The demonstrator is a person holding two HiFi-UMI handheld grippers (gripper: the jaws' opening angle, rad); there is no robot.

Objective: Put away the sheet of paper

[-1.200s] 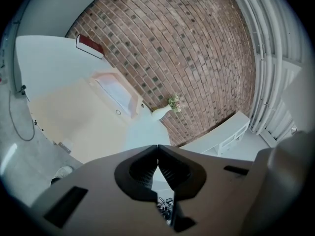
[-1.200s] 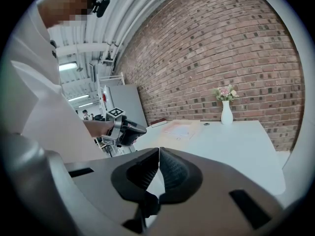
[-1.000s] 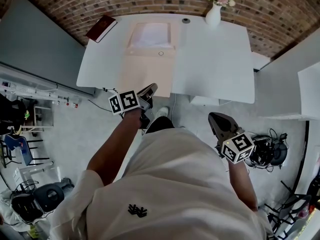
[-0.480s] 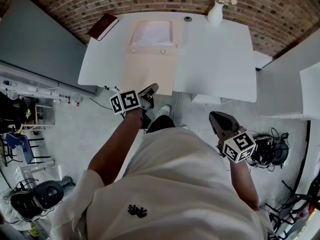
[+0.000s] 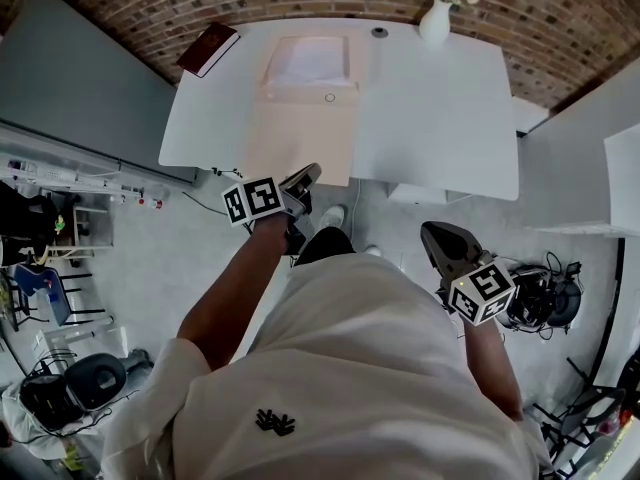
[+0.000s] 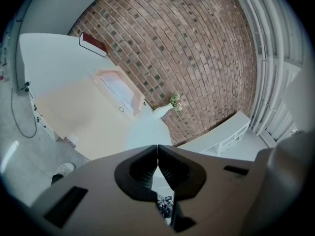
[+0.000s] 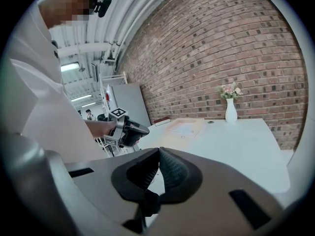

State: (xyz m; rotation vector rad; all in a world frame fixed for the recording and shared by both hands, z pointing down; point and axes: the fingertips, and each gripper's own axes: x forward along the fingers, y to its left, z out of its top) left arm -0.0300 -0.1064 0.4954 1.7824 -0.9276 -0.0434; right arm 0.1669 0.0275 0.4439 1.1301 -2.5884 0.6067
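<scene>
Since the left gripper (image 5: 305, 176) and the right gripper (image 5: 438, 236) are both held short of the counter (image 5: 440, 118), each with its jaws pressed together on nothing, no risk is posed at this instant.

The sheet of paper (image 5: 310, 60) is seen at the far end of a tan folder (image 5: 300, 133). Whether it lies loose on top or is already tucked inside cannot be told from this height. The scene would fit a sheet waiting to be stowed as well as one already laid in its place.

If the sheet is to be handled, trouble is to be expected from its thinness. A flat sheet is easily creased or missed by hard jaws, and the folder (its near end reaching the counter's front edge) could be pushed along the smooth top or dragged off it.

A vase (image 5: 434, 26) of flowers stands at the far right and could be toppled by a wide swing. A red book (image 5: 208, 48) lies at the far left corner, and a small dark round object (image 5: 379, 32) sits near the vase. Nothing is seen standing between the grippers and the folder.
</scene>
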